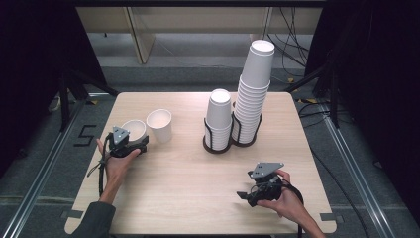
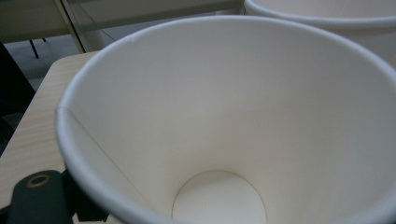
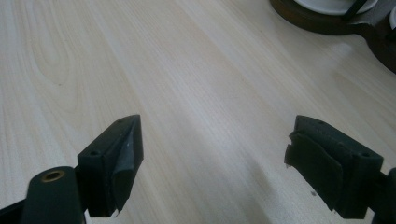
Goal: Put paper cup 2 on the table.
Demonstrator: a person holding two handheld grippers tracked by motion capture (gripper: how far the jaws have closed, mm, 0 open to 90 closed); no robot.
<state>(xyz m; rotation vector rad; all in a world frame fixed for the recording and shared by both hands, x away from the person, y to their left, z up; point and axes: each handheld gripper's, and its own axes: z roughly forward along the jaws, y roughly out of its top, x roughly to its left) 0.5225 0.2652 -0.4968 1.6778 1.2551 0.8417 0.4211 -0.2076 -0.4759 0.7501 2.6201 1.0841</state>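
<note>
Paper cup [image 1: 133, 130] sits tilted at the near-left of the table [image 1: 188, 178], held by the left gripper [image 1: 130, 144], jaws clamped on its wall; the left gripper view looks straight into its empty interior [image 2: 233, 116]. Second cup [image 1: 160, 125] stands upright just beside it on the right, rims near. Right gripper [image 1: 246, 195] rests low at near-right, jaws spread wide over bare wood, holding nothing. Two cup stacks [image 1: 247, 94] stand in a holder at far-right. Risks, as I judge: thin wall may crumple under squeeze; swinging right could knock the neighbouring cup over.
</note>
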